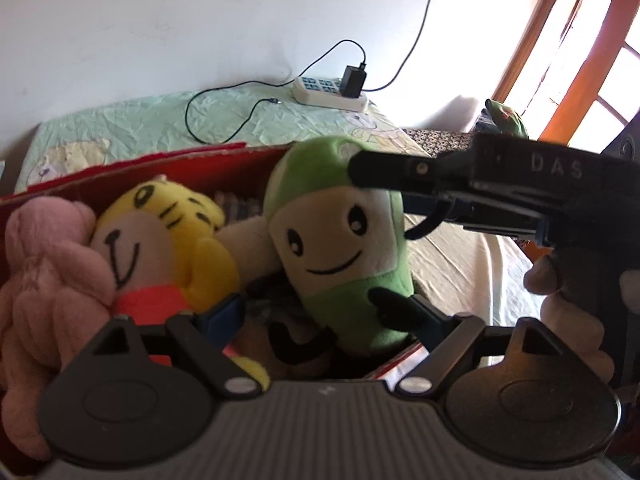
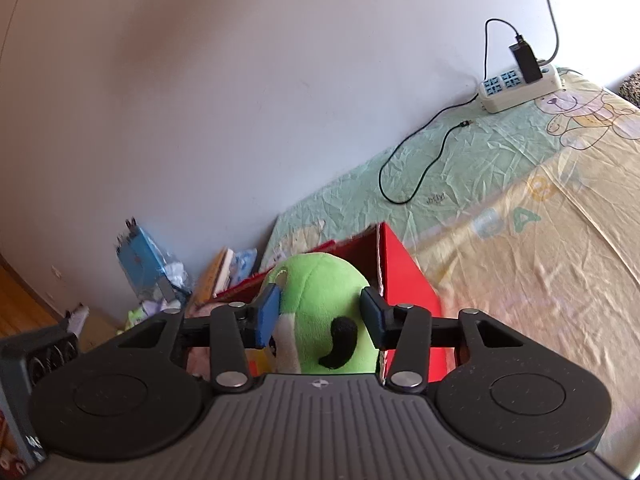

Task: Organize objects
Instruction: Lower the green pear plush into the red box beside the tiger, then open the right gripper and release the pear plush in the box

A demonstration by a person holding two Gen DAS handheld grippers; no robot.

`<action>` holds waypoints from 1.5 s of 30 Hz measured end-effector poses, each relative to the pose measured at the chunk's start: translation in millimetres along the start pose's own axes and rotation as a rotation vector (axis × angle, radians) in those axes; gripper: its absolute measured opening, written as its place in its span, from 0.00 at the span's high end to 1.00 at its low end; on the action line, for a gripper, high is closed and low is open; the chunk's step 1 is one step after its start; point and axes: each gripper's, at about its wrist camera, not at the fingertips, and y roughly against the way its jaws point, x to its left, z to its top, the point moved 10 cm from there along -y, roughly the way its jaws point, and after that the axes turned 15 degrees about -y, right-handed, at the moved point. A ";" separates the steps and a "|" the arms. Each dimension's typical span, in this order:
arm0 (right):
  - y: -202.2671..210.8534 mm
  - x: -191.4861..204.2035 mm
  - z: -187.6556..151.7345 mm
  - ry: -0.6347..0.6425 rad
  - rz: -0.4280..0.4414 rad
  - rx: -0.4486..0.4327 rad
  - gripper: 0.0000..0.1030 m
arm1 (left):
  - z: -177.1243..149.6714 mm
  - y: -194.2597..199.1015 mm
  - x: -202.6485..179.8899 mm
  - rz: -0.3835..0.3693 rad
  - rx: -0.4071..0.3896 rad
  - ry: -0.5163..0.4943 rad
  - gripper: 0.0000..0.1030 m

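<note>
**A:** Where did the green plush [image 2: 326, 312] sit relative to the right gripper [image 2: 320, 314]?

**B:** Directly between its fingers [image 2: 266, 314]. The toy stood nearly upright at the near right corner of the red box [image 2: 404, 276], its long axis running up and down, its top leaning a little toward the box's far wall. The blue pad lay against the toy's white face side, the dark pad against its green back, so the right gripper appeared to be clamped across the body, though the fisheye made the firmness of that contact hard to judge.

**A:** And the left gripper [image 1: 328, 314]?

**B:** Its fingers stood wide apart and gripped nothing. It was low at the box's near edge, with the green plush's foot end and the yellow tiger plush [image 1: 168, 240] just ahead of them. The right one was clearly the hand on the task's thing, reaching in from the right side.

**A:** What else was in the box?

**B:** A pink plush [image 1: 44, 280] against the left wall, touching the yellow tiger plush.

**A:** The surface and the room?

**B:** The box rested on a bed [image 2: 540, 240] with a wrinkled green-and-yellow cartoon sheet. A white power strip [image 2: 520, 88] with a black charger lay near the bed's far edge by the plain wall, well apart from the box, with its cable trailing across the sheet.
</note>
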 end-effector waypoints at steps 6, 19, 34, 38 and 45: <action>3.4 -9.1 -11.1 0.002 -0.015 0.027 0.56 | -7.4 -4.0 7.1 0.002 0.019 0.023 0.16; 24.1 -9.9 -7.7 -0.065 -0.047 0.006 0.46 | -4.2 -10.0 0.2 0.089 0.117 0.014 0.09; 51.8 -24.0 -11.5 0.013 -0.182 -0.099 0.44 | -8.3 2.5 0.7 0.205 0.161 0.034 0.07; 48.2 -23.8 -13.5 0.054 -0.166 -0.071 0.44 | -9.6 4.8 -0.3 0.253 0.177 0.045 0.07; 40.6 -18.6 -12.2 0.137 -0.121 -0.011 0.44 | -10.5 6.8 -1.7 0.356 0.203 0.097 0.03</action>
